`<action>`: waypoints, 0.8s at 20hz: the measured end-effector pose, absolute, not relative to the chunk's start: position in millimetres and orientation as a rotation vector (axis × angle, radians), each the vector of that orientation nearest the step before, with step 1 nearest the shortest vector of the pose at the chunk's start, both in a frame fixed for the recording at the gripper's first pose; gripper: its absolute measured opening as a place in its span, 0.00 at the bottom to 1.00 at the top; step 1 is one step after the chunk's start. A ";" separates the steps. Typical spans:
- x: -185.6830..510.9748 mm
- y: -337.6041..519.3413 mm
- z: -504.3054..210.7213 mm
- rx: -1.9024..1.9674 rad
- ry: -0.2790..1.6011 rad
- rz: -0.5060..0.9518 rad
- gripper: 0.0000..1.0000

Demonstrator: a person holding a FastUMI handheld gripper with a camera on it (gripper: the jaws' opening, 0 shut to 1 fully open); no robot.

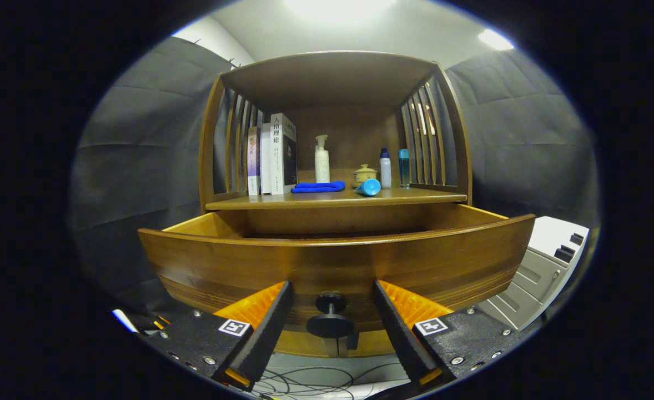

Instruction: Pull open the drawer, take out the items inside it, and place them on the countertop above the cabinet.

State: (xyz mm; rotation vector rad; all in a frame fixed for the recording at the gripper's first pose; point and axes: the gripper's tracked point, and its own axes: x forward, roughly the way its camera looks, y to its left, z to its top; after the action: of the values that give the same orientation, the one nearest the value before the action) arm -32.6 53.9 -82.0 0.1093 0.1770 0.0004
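A wooden drawer (332, 261) stands pulled out of the cabinet, its front panel close ahead of me. Its black knob (330, 319) sits between my two fingers without touching either. My gripper (331, 291) is open, one finger on each side of the knob. The drawer's inside is hidden behind its front panel. Above it runs the countertop (335, 197), which carries a folded blue cloth (318, 187) and a blue tube (368, 188) lying on its side near the front edge.
At the back of the countertop stand books (274, 155), a white pump bottle (322, 161), a small lidded jar (364, 174) and two small bottles (393, 168). Slatted side walls enclose the shelf. A grey-white case (543, 272) lies right of the drawer. Cables (316, 383) run below.
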 end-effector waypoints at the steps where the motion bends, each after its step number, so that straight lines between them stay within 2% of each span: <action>1: -29.9 54.3 -80.3 0.118 0.180 0.000 0.92; 16: 53.3 54.7 -79.2 0.093 0.168 0.047 0.92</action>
State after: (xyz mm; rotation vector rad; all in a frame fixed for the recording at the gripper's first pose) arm 53.3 54.7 -79.2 0.0929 0.1677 0.0467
